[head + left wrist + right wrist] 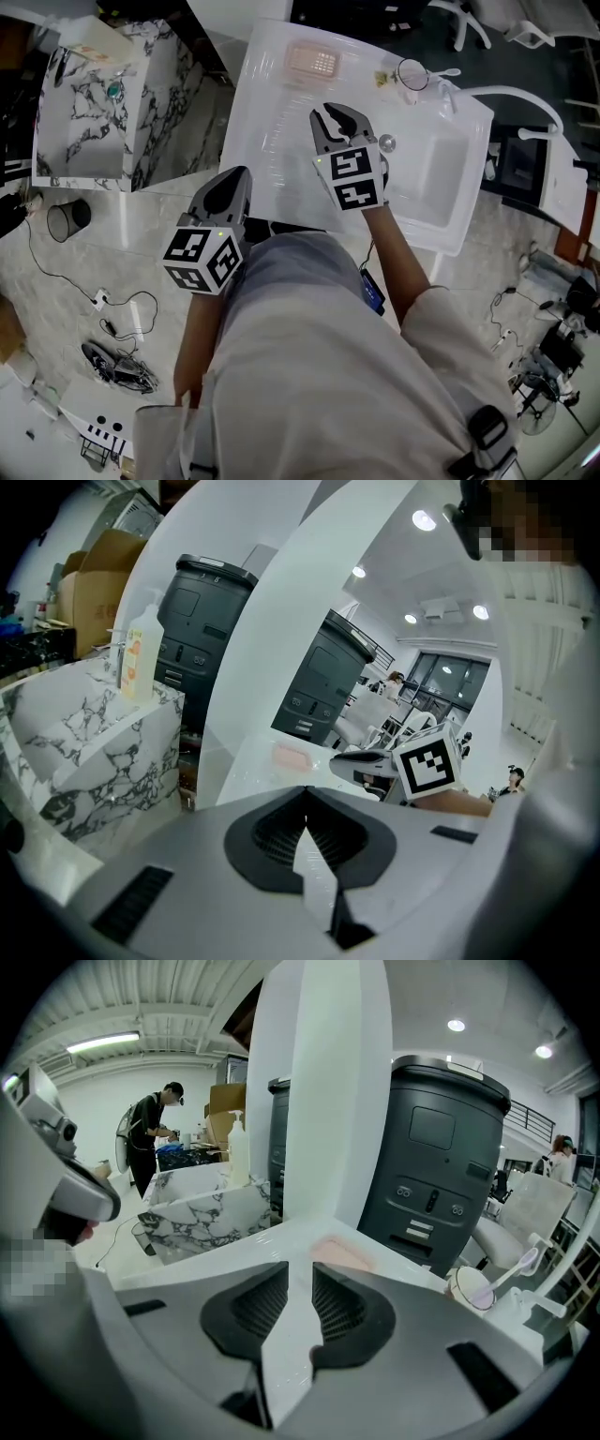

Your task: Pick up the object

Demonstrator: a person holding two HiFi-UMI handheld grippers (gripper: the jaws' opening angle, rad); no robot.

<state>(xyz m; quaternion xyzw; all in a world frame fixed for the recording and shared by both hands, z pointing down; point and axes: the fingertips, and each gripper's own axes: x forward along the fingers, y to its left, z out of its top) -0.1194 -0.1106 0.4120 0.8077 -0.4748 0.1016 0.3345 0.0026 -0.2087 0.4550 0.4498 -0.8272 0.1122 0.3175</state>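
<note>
A pink soap dish (312, 61) lies at the far end of the white counter (267, 150), left of the basin. It also shows as a pale pink patch in the left gripper view (292, 757) and the right gripper view (342, 1252). My right gripper (339, 114) hovers over the counter just short of the dish, its jaws a narrow gap apart with nothing between them (300, 1283). My left gripper (228, 186) hangs at the counter's near edge, jaws together and empty (305, 803).
A sink basin (441, 178) sits right of the counter, with a curved white faucet (520, 98) and a cup holding a toothbrush (411, 73) behind it. A marble cabinet (94, 103) stands to the left. A black cup (67, 217) and cables lie on the floor.
</note>
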